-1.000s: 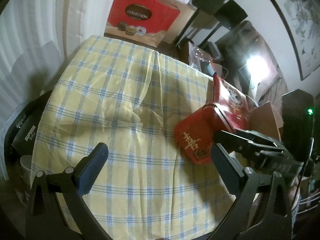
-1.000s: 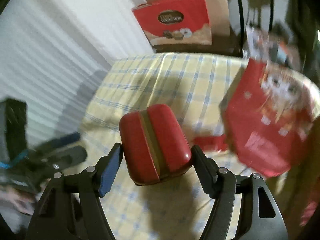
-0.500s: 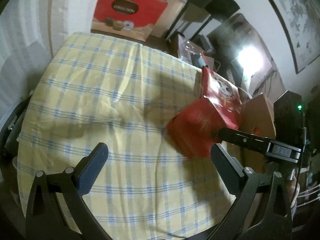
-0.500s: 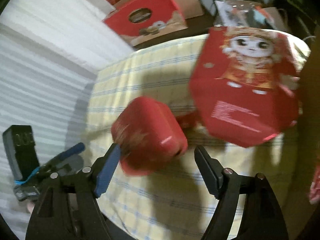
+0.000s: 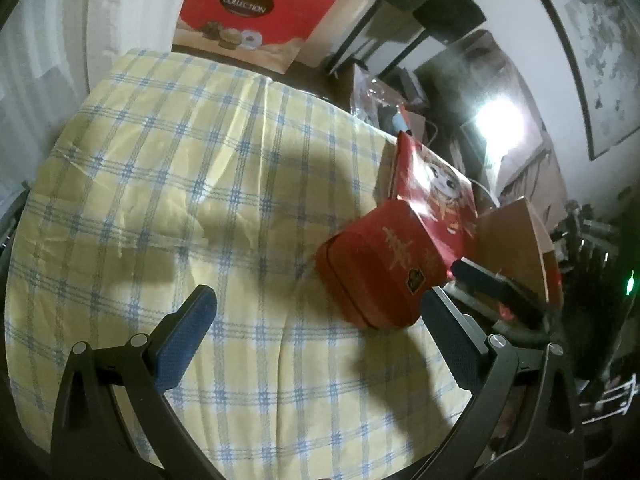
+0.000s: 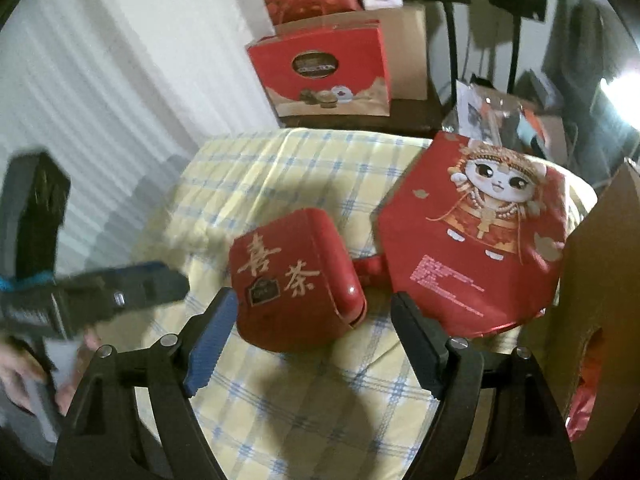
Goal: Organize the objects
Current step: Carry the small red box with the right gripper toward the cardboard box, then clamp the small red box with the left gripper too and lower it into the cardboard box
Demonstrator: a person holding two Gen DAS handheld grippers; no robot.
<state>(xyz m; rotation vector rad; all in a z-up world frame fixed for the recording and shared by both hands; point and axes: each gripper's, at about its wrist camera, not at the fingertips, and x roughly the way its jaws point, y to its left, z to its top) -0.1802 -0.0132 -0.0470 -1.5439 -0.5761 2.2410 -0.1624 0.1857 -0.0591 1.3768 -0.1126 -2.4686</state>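
A red tin [image 6: 296, 276] with gold characters lies flat on the yellow checked tablecloth [image 6: 320, 400], just left of a red octagonal box [image 6: 480, 240] with a cartoon figure. My right gripper [image 6: 316, 320] is open around the tin's near end. Its blue pad sits close to the tin's left edge, and a clear gap shows at the right finger. In the left wrist view the tin [image 5: 384, 268] and the octagonal box [image 5: 436, 188] sit at the cloth's right side. My left gripper [image 5: 320, 320] hangs open over bare cloth, left of the tin, holding nothing.
A red "Collection" carton [image 6: 324, 72] stands behind the table's far edge. A brown cardboard box [image 6: 600, 300] rises at the right edge, and crinkled plastic packaging [image 6: 492, 112] lies behind the octagonal box. A hand [image 6: 16, 360] shows at lower left.
The right gripper's jaws widened and let go of the tin. The tin, held on edge a second ago, now lies flat on the cloth with its characters up. The left gripper drifted slightly.
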